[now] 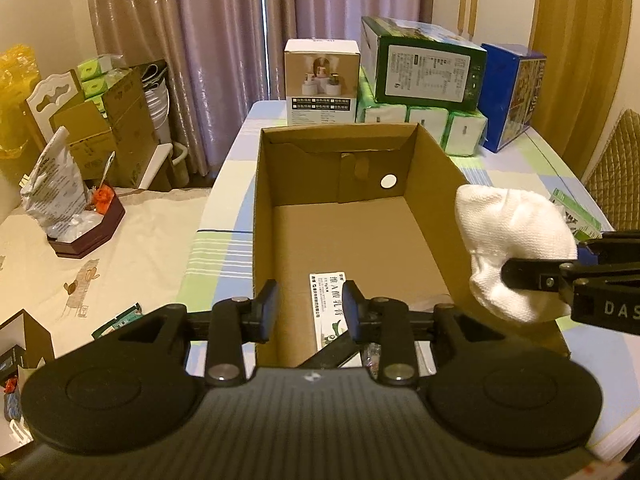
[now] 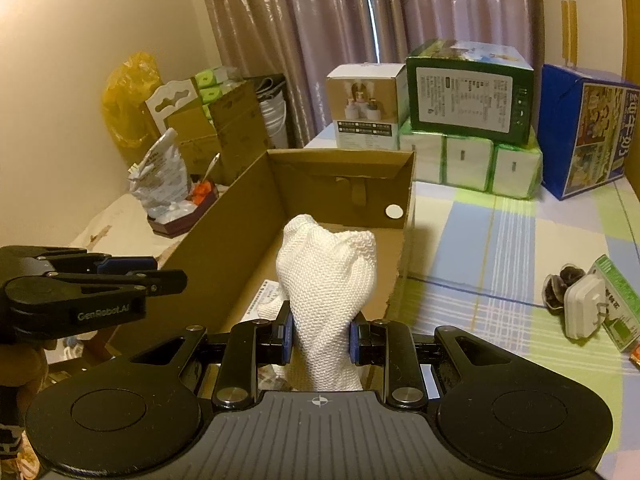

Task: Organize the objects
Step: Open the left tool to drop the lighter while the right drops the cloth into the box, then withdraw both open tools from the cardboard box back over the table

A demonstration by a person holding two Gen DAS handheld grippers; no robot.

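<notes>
An open brown cardboard box (image 1: 436, 184) (image 2: 240, 216) stands on the checked tablecloth. A flat white packet with green print (image 1: 326, 300) (image 2: 266, 292) lies on its floor at the near end. My right gripper (image 2: 320, 334) is shut on a bunched white cloth (image 2: 326, 280) (image 1: 516, 236), held over the box's near right edge. My left gripper (image 1: 310, 314) hovers open over the box's near end with nothing between its fingers; in the right wrist view it (image 2: 172, 276) reaches in from the left.
Tissue packs (image 1: 420, 120), a green carton (image 1: 424, 68), a white carton (image 1: 322, 80) and a blue carton (image 1: 512, 92) line the table's far end. A white clip-like object (image 2: 584, 304), dark items and a green packet (image 2: 620, 300) lie right of the box. Cluttered side table at left (image 1: 80, 216).
</notes>
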